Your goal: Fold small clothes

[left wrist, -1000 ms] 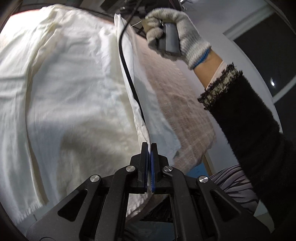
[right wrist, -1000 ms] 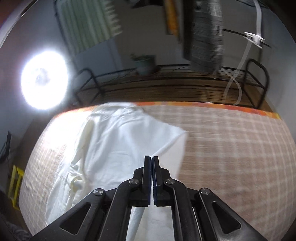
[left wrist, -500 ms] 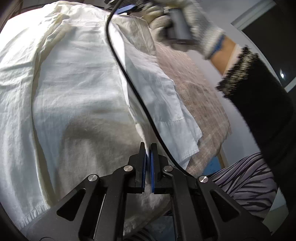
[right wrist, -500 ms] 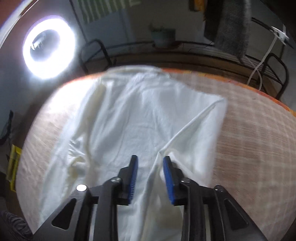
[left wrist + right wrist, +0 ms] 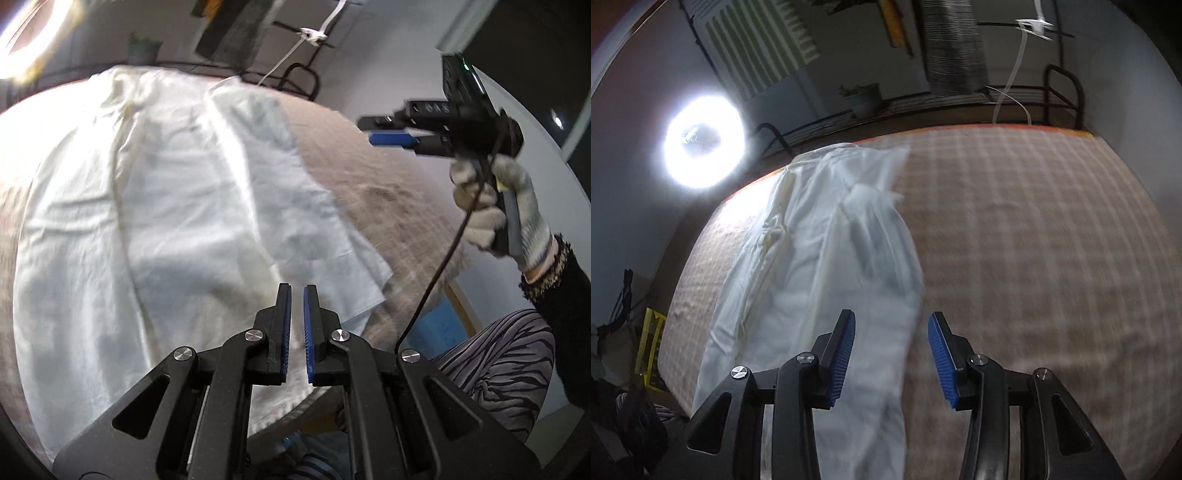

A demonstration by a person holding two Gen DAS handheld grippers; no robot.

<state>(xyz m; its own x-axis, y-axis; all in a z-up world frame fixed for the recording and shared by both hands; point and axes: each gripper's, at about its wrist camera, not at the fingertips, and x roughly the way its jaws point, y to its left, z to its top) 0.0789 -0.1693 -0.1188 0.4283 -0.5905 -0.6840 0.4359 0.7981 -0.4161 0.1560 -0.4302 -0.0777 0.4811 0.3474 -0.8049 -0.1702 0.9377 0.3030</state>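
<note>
White shirt (image 5: 177,206) flat on checked bed (image 5: 1015,229), beneath both spread-open jaws: left gripper (image 5: 297,291) narrowly, right gripper (image 5: 890,321) wide.

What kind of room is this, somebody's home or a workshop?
Most likely a room in a home, set up for filming. A white garment lies on a checked cloth-covered surface, a potted plant stands on a black metal rack behind, and a ring light glares nearby.

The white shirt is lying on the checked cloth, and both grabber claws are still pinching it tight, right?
Not quite. The white shirt does lie on the checked cloth, but neither claw pinches it. The right wrist view shows the right gripper wide open; the left wrist view shows the left gripper slightly open, holding nothing.
</note>
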